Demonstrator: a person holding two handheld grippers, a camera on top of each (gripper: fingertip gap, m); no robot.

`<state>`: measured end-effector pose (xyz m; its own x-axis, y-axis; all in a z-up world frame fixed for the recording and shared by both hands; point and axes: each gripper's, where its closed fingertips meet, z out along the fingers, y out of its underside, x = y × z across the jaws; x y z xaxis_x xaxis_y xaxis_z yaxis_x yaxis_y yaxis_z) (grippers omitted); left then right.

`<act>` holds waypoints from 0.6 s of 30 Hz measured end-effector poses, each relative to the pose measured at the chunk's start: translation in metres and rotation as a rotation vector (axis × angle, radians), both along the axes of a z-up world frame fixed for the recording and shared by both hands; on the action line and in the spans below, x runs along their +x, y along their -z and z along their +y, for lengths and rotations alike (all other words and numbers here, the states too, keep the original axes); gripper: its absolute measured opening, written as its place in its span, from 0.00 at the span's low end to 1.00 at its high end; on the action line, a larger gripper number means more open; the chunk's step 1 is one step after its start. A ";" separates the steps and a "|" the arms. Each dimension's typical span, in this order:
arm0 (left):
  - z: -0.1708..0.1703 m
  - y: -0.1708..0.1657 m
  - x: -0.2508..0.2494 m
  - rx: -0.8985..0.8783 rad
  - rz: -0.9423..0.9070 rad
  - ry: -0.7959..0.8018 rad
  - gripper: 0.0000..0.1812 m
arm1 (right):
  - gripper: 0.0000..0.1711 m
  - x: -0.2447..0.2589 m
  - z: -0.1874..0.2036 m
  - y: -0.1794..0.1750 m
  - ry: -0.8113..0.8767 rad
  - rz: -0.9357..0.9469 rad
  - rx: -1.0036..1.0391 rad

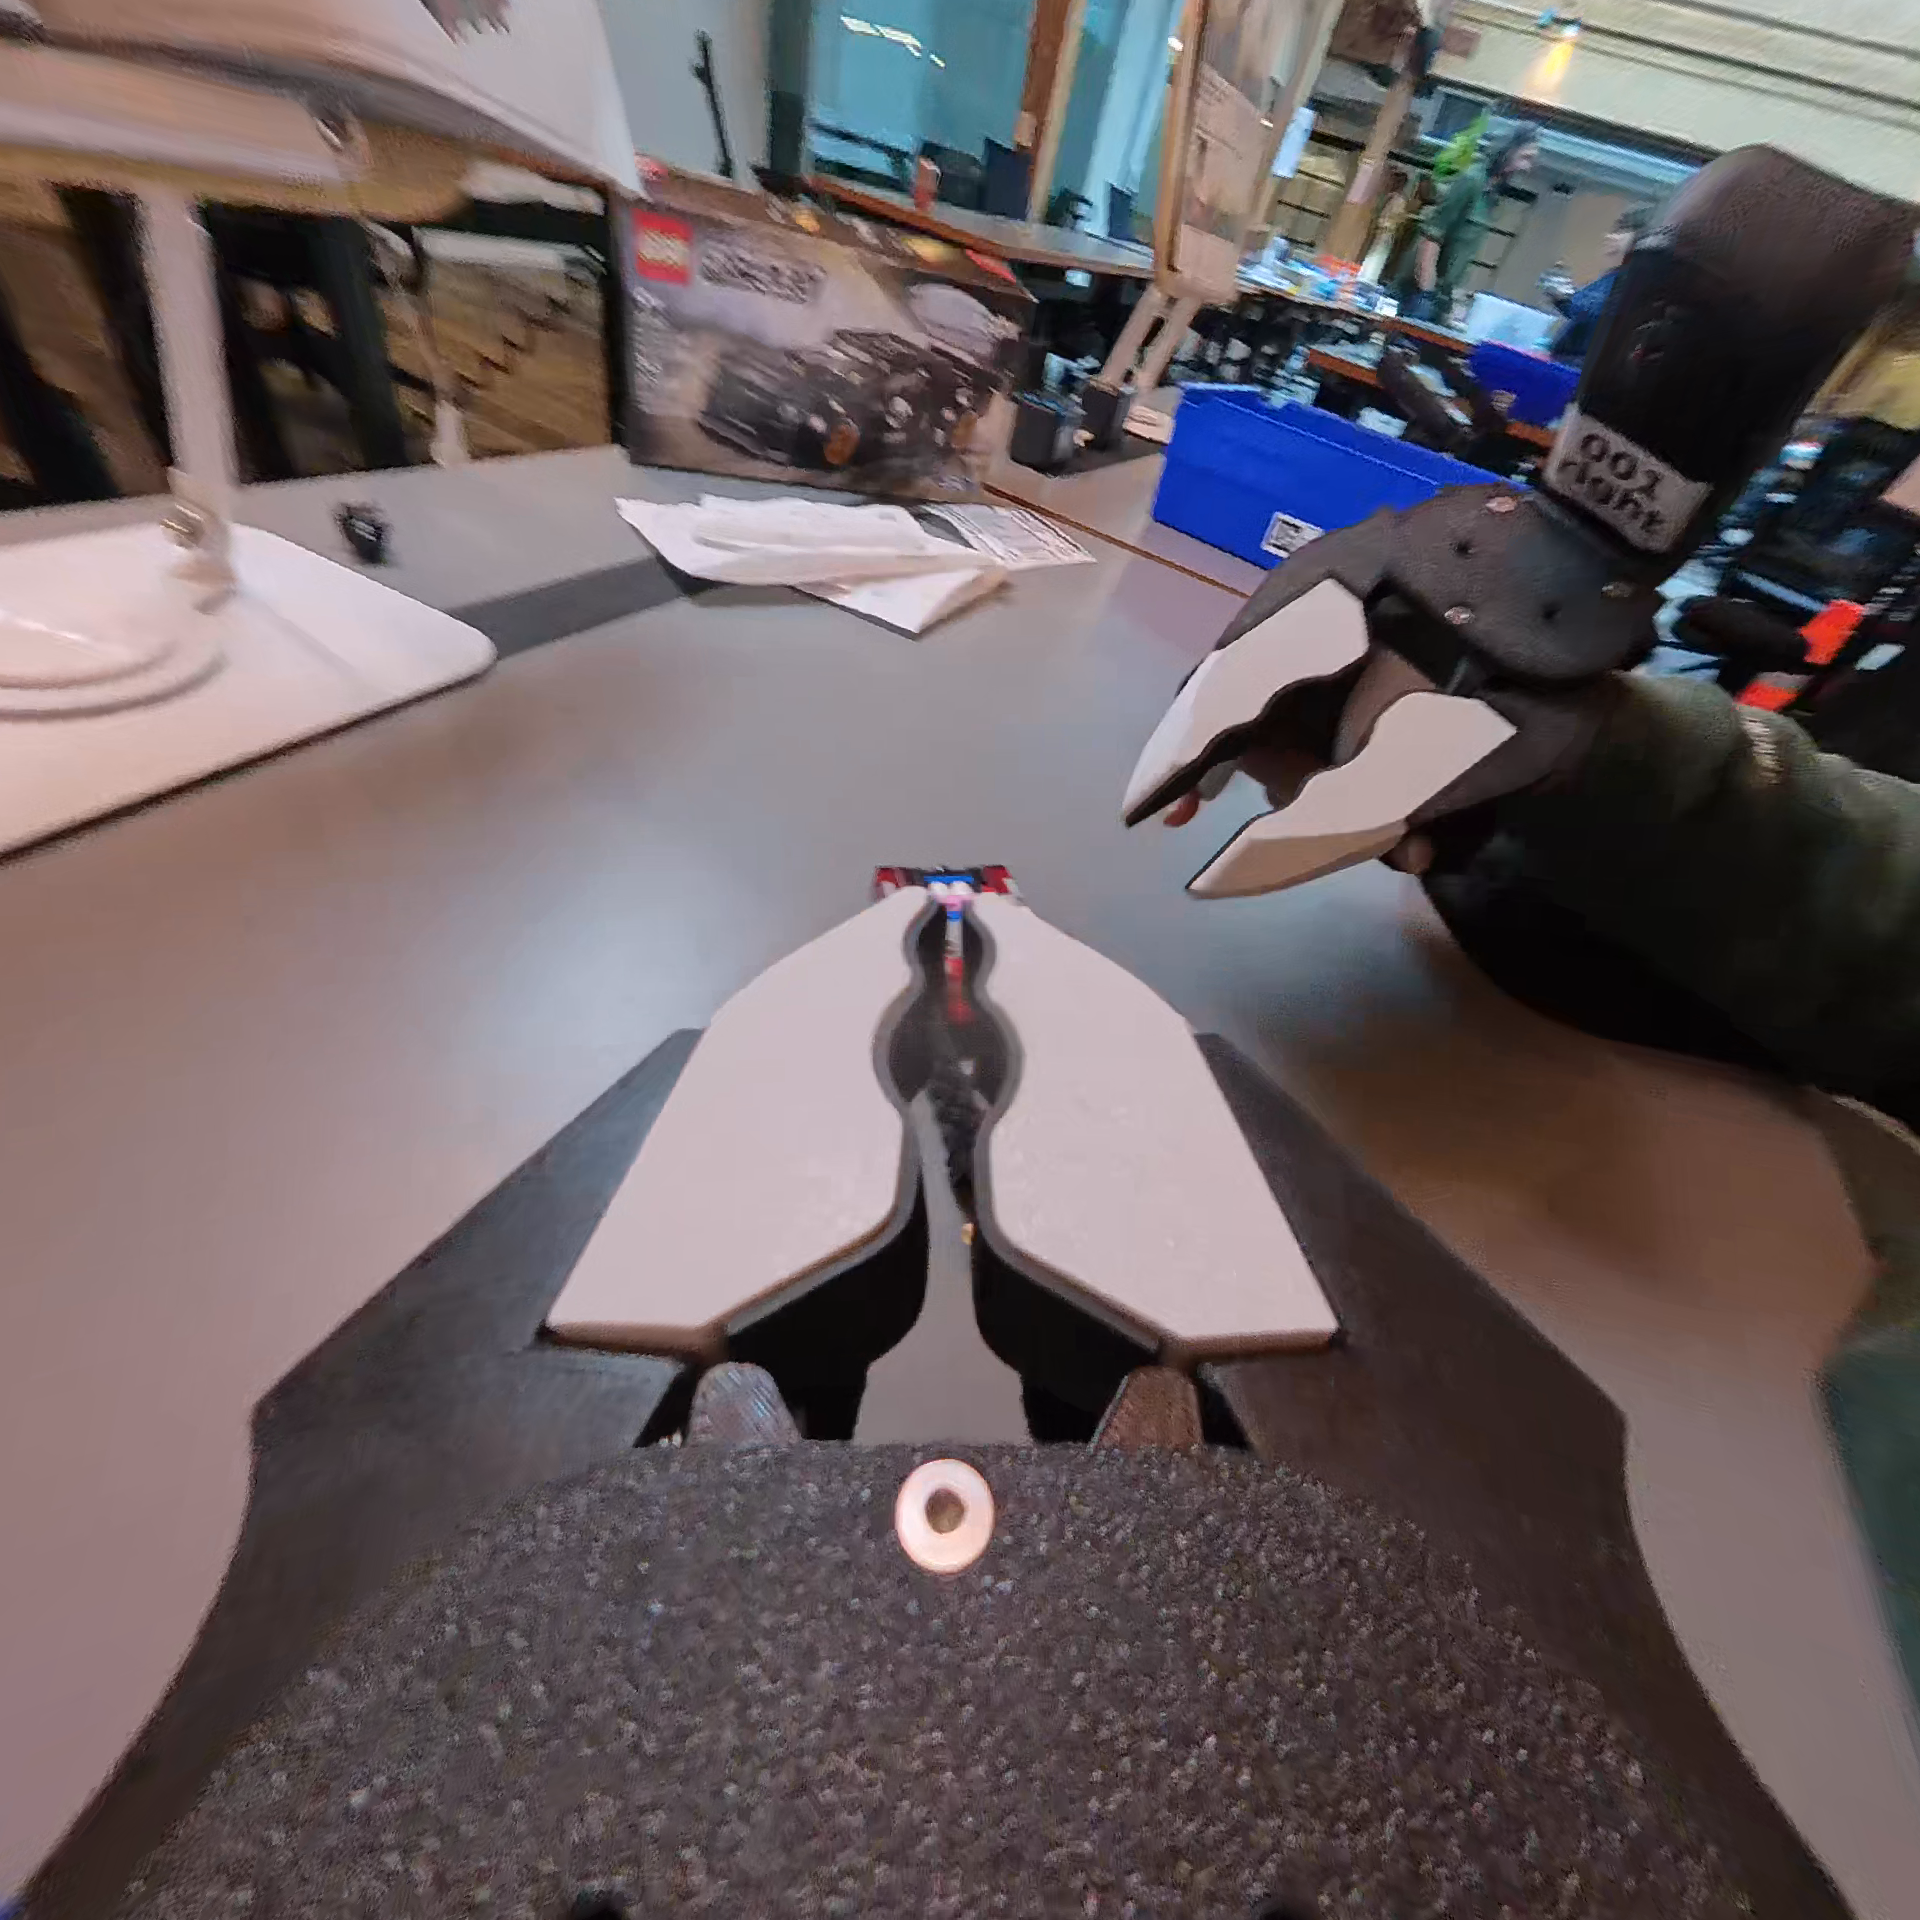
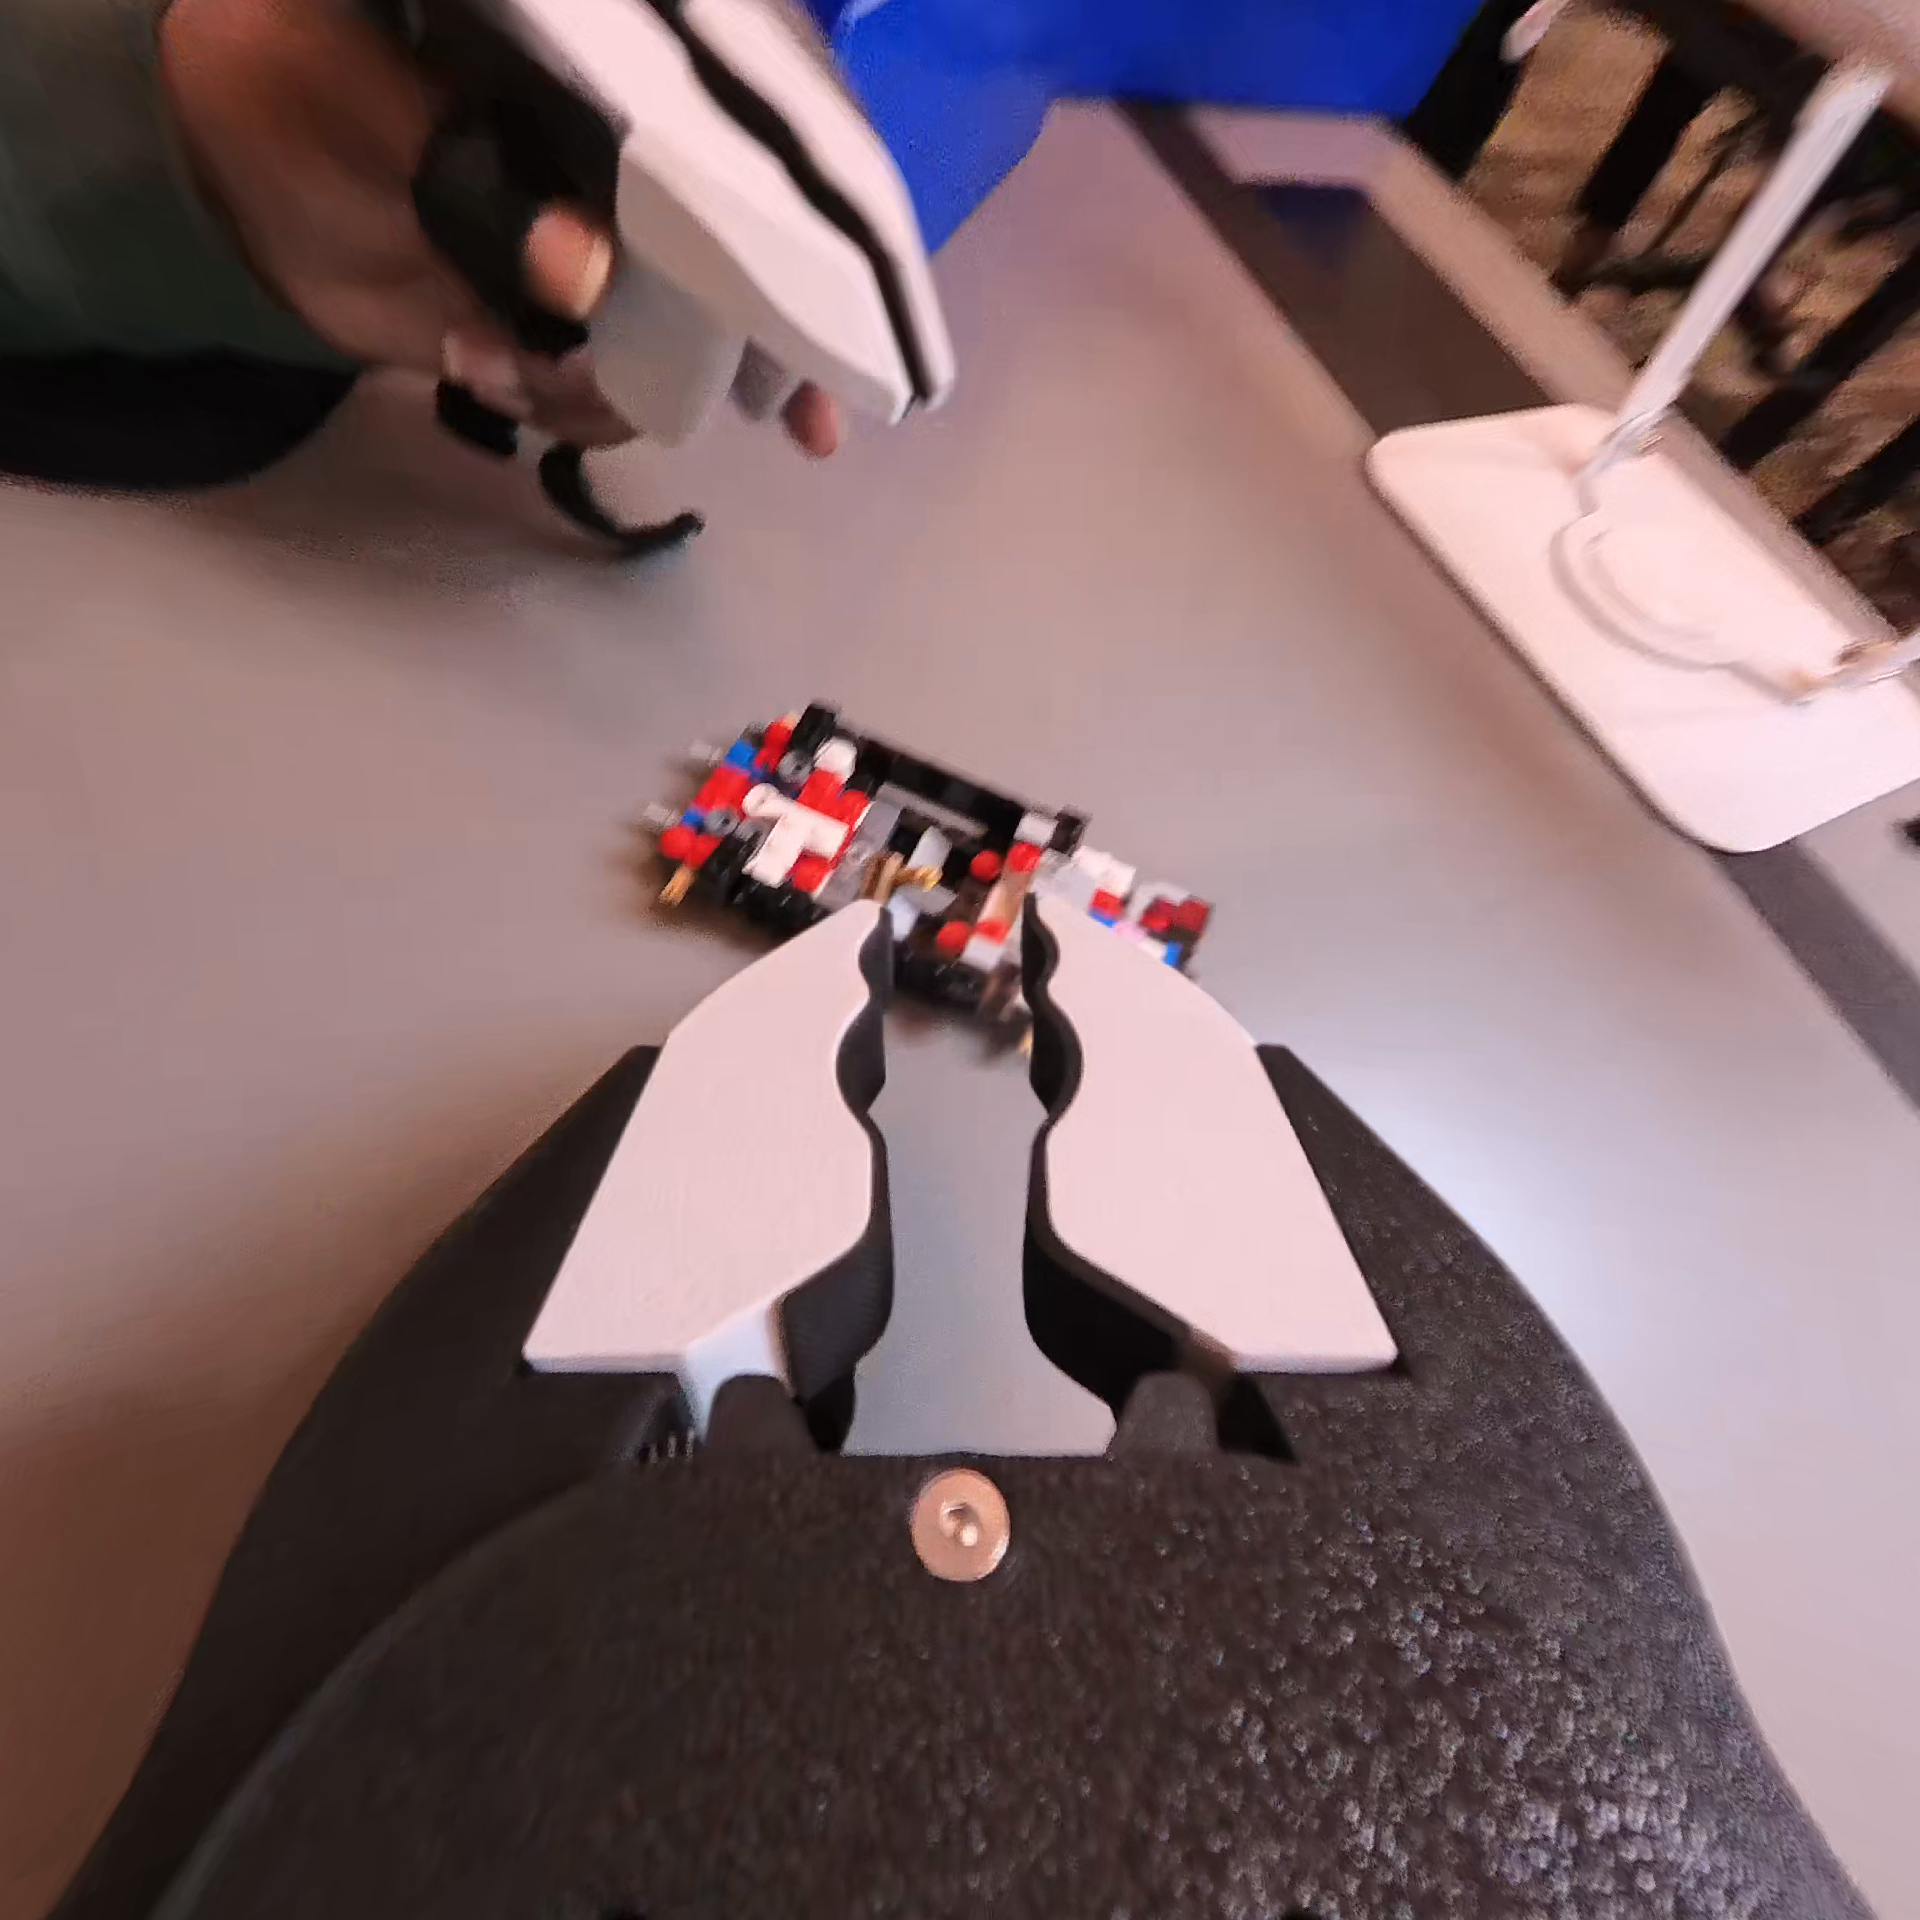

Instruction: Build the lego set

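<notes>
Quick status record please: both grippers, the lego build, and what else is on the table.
left gripper: shut, raised above the table, holding nothing visible
right gripper: open, tips at the build's near edge
lego build: partly assembled, lying on the grey table
set box: standing at far edge
paper sheets: lying before the box
white stand base: beside the build

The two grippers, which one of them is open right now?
The right gripper: its jaws stand apart, pointing at the lego build on the table. The left gripper, held above the table, has its jaws closed together.
</notes>
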<state>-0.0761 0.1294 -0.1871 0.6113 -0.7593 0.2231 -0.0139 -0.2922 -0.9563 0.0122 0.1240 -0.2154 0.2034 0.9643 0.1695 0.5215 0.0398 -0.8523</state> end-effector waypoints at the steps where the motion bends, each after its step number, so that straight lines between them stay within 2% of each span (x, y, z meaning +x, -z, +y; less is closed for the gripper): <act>1: 0.004 -0.003 -0.006 0.030 0.010 -0.044 0.00 | 0.14 -0.002 0.006 -0.008 0.022 0.033 0.019; 5: 0.015 -0.018 -0.030 0.100 0.002 -0.168 0.00 | 0.21 -0.013 0.032 -0.035 0.087 0.118 0.068; 6: 0.016 -0.022 -0.034 0.107 -0.009 -0.185 0.00 | 0.17 -0.017 0.040 -0.041 0.100 0.120 0.098; 7: 0.017 -0.025 -0.037 0.118 -0.016 -0.201 0.00 | 0.05 -0.021 0.049 -0.049 0.113 0.124 0.140; 8: 0.018 -0.029 -0.039 0.130 -0.020 -0.208 0.00 | 0.00 -0.027 0.058 -0.058 0.125 0.134 0.181; 12: 0.016 -0.031 -0.037 0.160 0.002 -0.214 0.00 | 0.01 -0.064 0.101 -0.101 0.187 0.197 0.278; 15: 0.014 -0.024 -0.030 0.163 0.033 -0.183 0.00 | 0.18 -0.095 0.150 -0.129 0.287 0.217 0.345; 18: 0.012 -0.011 -0.024 0.187 0.095 -0.168 0.00 | 0.28 -0.123 0.200 -0.147 0.389 0.222 0.387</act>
<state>-0.1004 0.1416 -0.1758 0.7439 -0.6678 0.0241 -0.0724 -0.1164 -0.9906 -0.1106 0.3237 -0.0683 0.6004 0.6884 0.4070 0.3711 0.2109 -0.9043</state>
